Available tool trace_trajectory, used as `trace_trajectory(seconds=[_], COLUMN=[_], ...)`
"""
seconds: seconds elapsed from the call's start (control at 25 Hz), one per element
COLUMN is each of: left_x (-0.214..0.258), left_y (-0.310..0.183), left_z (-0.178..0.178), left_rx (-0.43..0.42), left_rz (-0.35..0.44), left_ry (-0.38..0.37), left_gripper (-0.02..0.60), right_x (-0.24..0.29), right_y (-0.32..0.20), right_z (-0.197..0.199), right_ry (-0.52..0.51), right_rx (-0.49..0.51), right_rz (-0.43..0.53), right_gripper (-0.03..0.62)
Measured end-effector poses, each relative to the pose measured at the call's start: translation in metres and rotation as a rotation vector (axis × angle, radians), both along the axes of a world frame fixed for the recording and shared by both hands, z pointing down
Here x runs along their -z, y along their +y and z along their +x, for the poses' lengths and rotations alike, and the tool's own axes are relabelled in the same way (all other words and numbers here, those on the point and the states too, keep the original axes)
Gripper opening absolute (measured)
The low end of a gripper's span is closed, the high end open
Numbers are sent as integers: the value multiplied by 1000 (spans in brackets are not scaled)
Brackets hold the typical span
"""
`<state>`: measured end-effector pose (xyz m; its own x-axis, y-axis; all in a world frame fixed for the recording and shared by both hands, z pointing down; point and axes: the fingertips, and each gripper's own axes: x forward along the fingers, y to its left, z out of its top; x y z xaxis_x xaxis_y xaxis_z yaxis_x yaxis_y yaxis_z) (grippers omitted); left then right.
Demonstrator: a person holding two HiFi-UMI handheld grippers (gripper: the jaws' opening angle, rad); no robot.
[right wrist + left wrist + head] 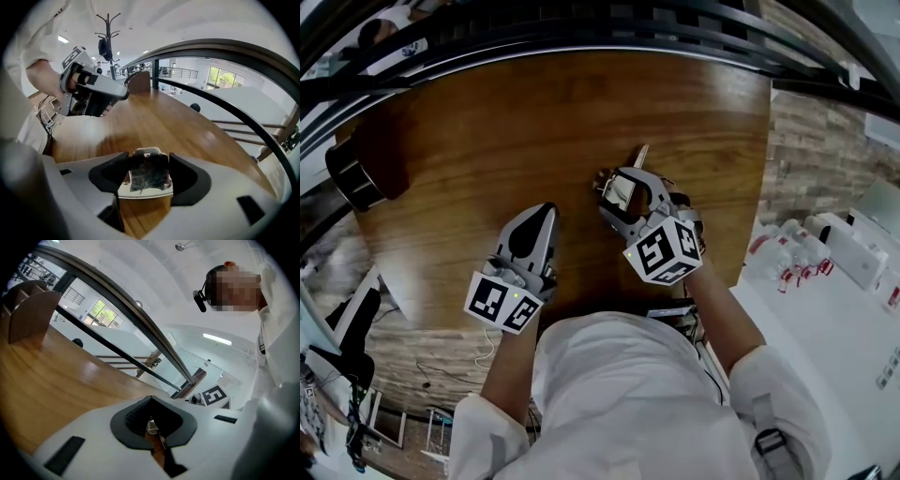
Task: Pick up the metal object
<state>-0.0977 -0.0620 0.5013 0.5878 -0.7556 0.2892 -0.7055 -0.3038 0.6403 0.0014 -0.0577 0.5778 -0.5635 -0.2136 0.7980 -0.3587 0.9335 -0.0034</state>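
Head view: round wooden table (534, 122), person in white sleeves, both grippers over the near half. Right gripper (628, 185) is angled down at the metal object (620, 193), which is on the table right of centre. A thin metal strip pokes out past the jaws toward the far edge; only this view shows it.

Right gripper view: right gripper (148, 159) has its jaws spread wide with the metal object (149, 176) standing between them. The object has a dark mottled face over a pale lower edge. Its sides come right up to the pads, but no squeeze is visible, so released, not grasping. This view also catches the left gripper (89, 93) from the side, gripped by a hand (44, 77), plus a coat stand (108, 28) behind.

Left gripper view: left gripper (151, 420) has its jaws clenched together. A small shiny bit shows at the seam, too small to identify. The right gripper's marker cube (213, 395) shows at right; the object itself is not seen here.

Head view again: left gripper (542, 214) tapers to a closed point, apart from the object. A black cylinder (354, 175) sits at the table's left edge.
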Motion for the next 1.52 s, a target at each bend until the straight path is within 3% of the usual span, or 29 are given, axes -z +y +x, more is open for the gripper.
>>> trace_trajectory(seconds=[0.32, 0.68, 1.08, 1.32, 1.52], left_x=[9, 48, 113, 149, 185], left_y=[0, -2, 31, 59, 88], left_z=[-1, -30, -53, -62, -49], left_rx=[15, 60, 36, 54, 98], left_rz=[17, 92, 173, 229, 283], left_ry=[3, 14, 11, -30, -60], left_gripper=[14, 14, 14, 14, 14], right_x=[6, 64, 157, 221, 275], right_y=[-2, -10, 11, 41, 71], right_z=[3, -3, -9, -12, 15], right_ry=[11, -85, -346, -482, -647], right_rx=[23, -62, -254, -259, -301], right_rz=[29, 93, 49, 78, 52], right_gripper=[276, 268, 267, 267, 267])
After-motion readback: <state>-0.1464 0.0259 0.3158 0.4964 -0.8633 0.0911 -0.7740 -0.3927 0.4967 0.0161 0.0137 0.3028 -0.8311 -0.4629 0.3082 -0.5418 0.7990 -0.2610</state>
